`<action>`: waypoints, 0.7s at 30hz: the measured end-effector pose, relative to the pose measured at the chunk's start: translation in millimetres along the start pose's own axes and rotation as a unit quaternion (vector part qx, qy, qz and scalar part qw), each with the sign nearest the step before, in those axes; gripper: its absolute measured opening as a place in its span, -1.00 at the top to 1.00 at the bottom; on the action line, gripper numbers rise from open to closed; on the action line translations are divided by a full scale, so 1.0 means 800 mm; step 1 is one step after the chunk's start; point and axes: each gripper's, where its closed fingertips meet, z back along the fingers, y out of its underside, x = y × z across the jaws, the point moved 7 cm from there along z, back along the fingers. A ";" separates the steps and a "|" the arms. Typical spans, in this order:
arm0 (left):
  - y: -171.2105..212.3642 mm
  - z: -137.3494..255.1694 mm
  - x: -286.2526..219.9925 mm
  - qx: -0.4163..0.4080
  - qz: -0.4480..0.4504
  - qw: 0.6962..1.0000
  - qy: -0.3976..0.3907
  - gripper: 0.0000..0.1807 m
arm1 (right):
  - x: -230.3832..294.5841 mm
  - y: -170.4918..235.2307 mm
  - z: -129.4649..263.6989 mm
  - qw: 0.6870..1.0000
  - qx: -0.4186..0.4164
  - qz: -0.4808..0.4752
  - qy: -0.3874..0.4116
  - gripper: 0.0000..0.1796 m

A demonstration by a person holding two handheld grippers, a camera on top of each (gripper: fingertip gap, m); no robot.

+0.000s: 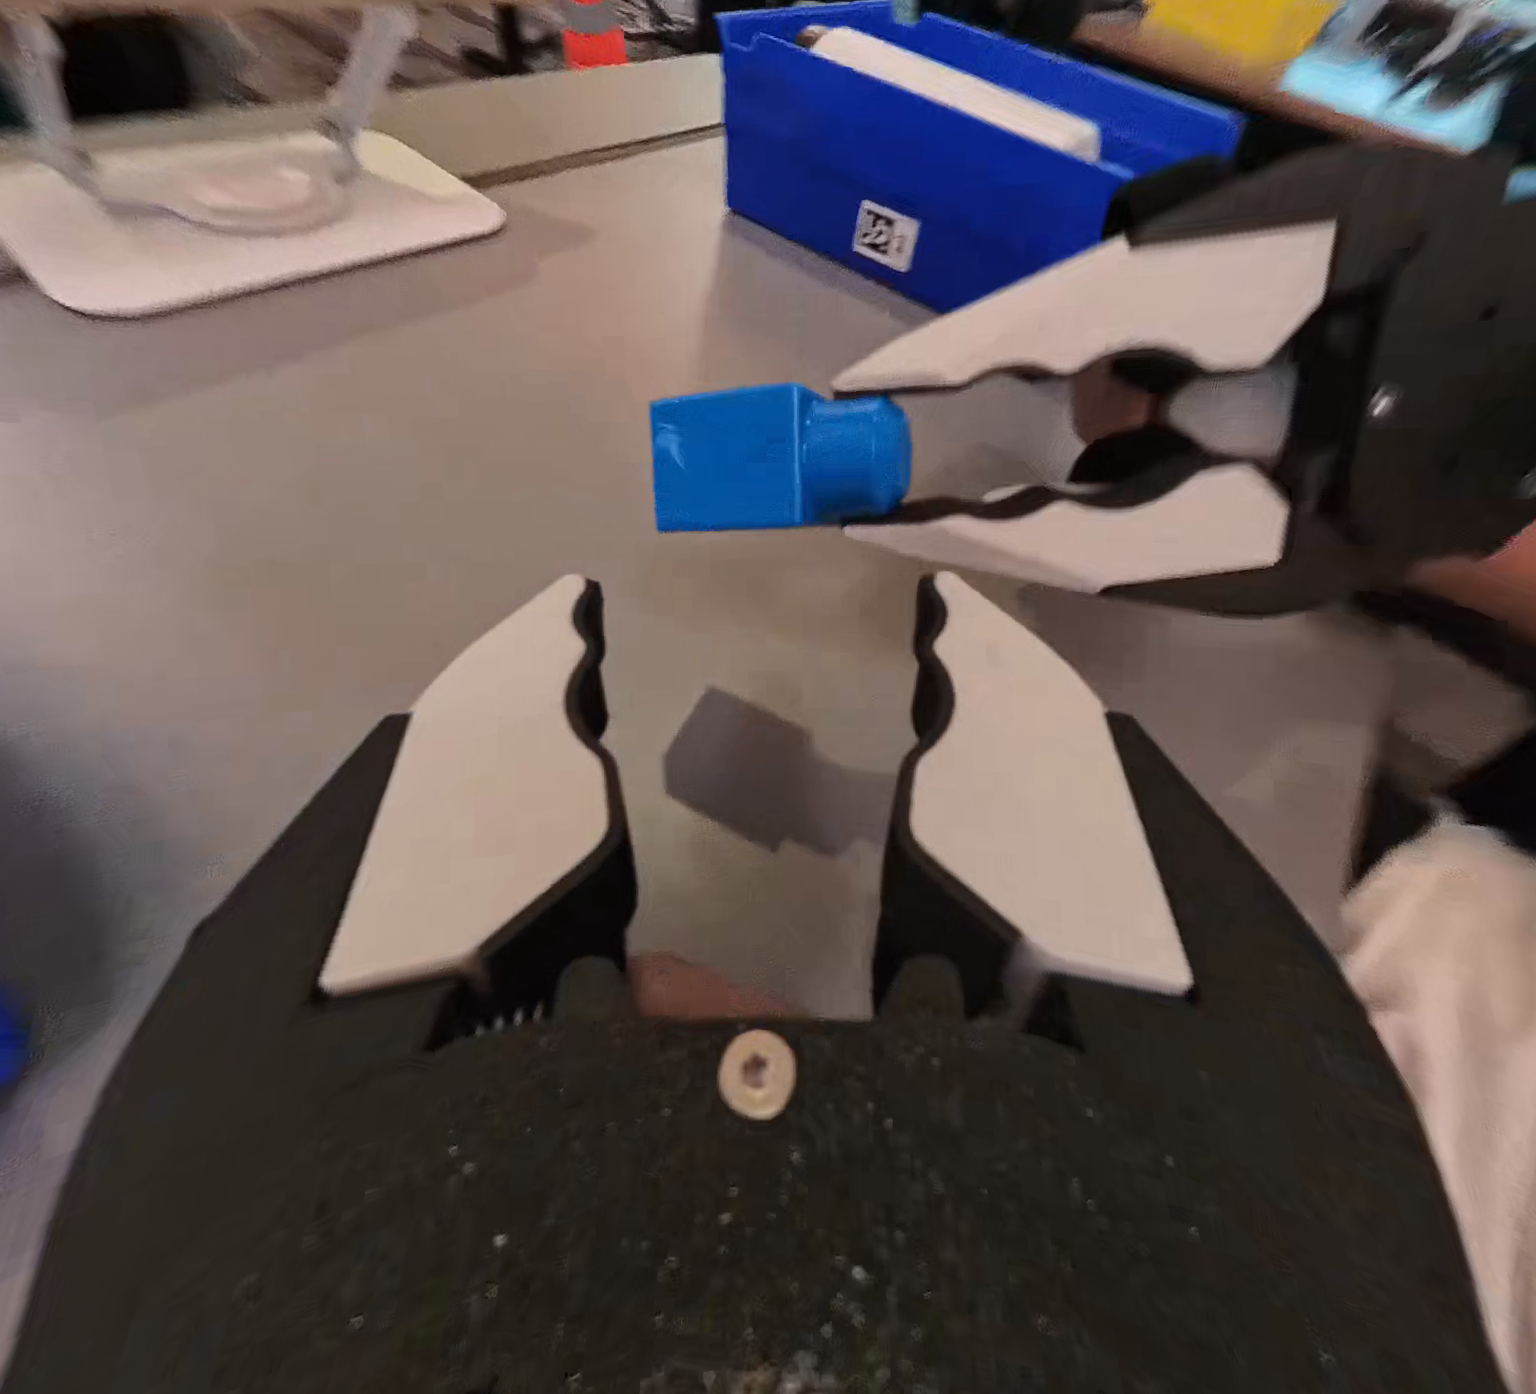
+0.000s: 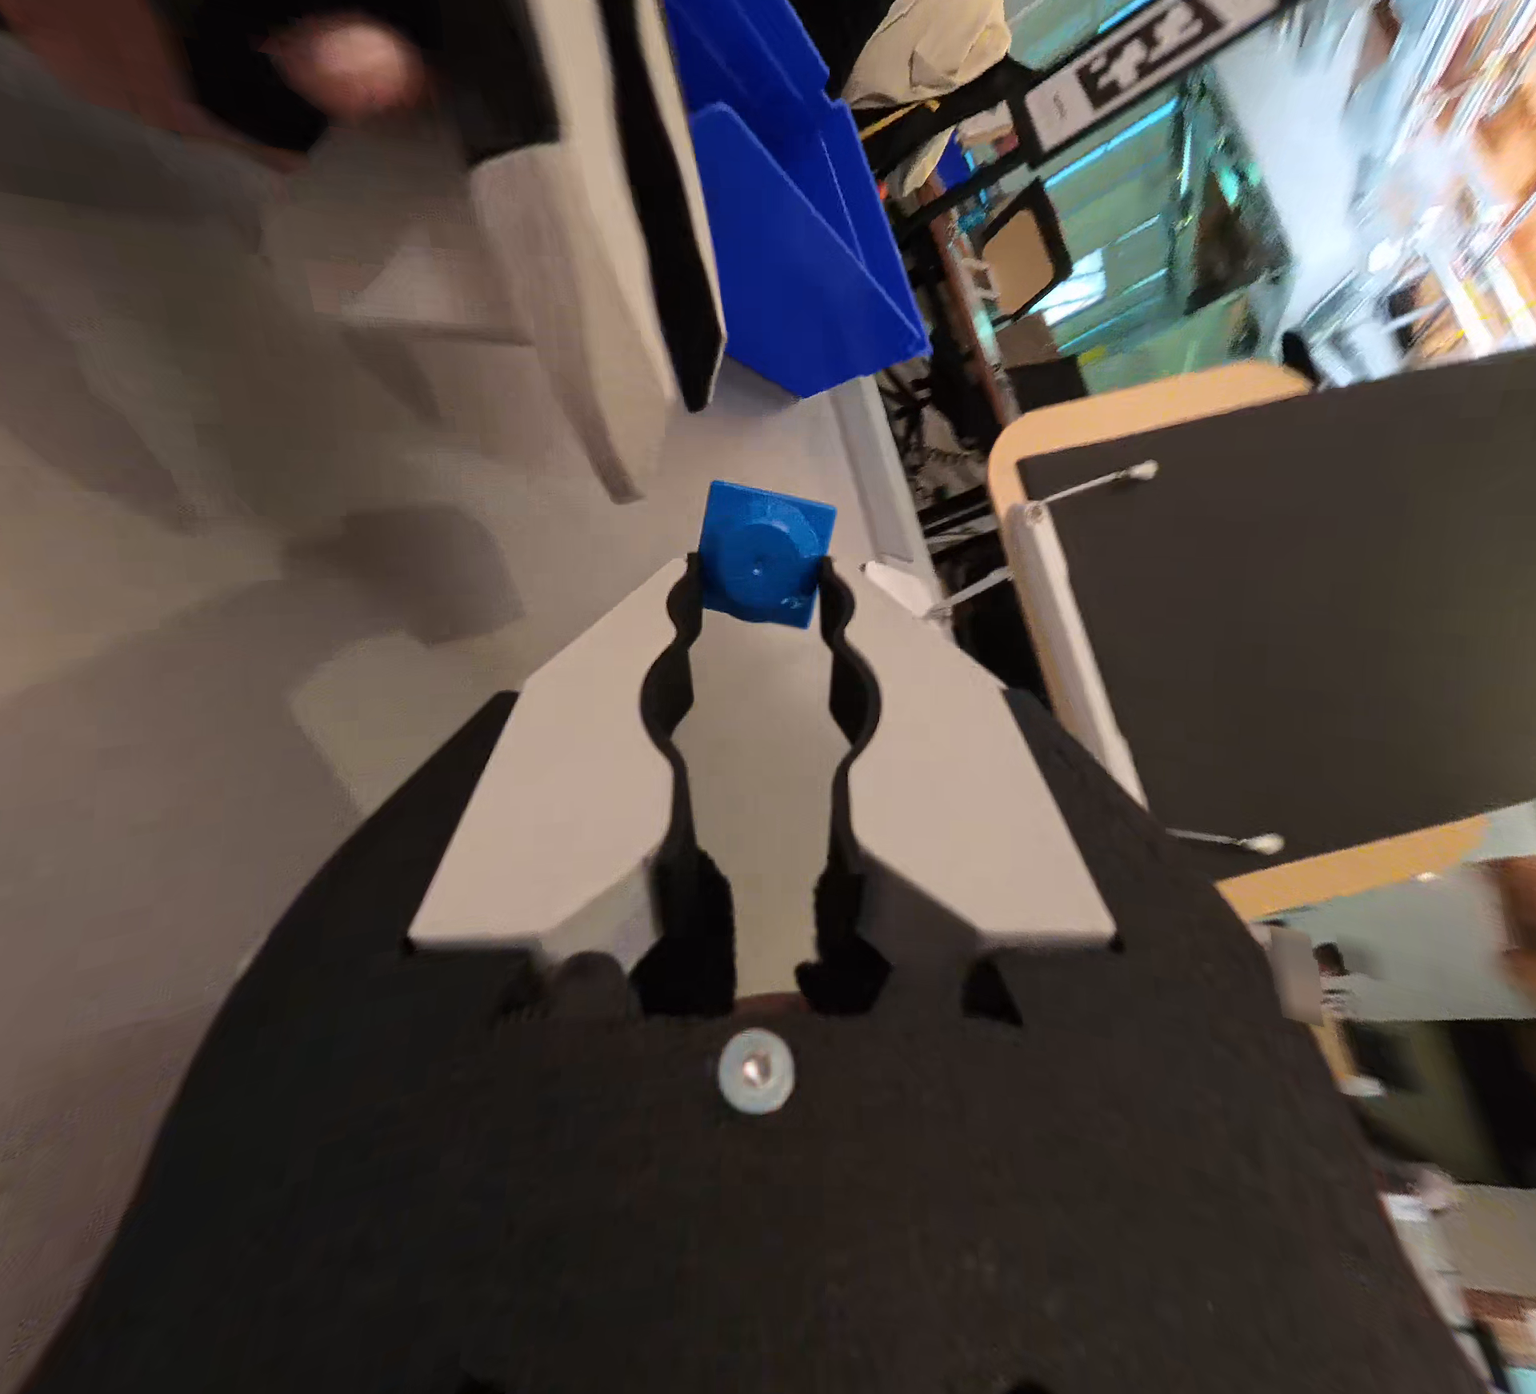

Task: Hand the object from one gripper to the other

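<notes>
Right claw (image 1: 839, 452) pinching blue block (image 1: 723, 461), lying level

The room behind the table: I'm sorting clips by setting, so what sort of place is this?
Probably a workshop or lab: a blue parts bin on a grey table, an orange traffic cone, and cluttered shelves behind.

We count two grippers: the left gripper (image 1: 756, 590) at bottom centre and the right gripper (image 1: 839, 452) coming in from the right. One small blue block (image 1: 731, 465) mid-frame, one blue bin (image 1: 873, 191) up top with one white roll (image 1: 956, 91) in it, one white stand (image 1: 249, 224) upper left, and one orange cone (image 1: 592, 0) behind.
</notes>
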 end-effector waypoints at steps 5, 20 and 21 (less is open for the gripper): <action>0.005 -0.001 0.004 -0.009 0.017 1.000 0.020 0.10 | 0.016 -0.013 -0.006 0.999 -0.008 0.031 -0.011 0.69; 0.009 -0.003 -0.005 -0.004 0.025 0.997 0.067 0.20 | 0.034 -0.028 0.001 0.993 -0.034 0.112 -0.004 0.69; 0.009 -0.003 -0.004 -0.003 0.017 0.998 0.055 0.26 | 0.035 -0.030 0.001 0.992 -0.033 0.118 0.004 0.69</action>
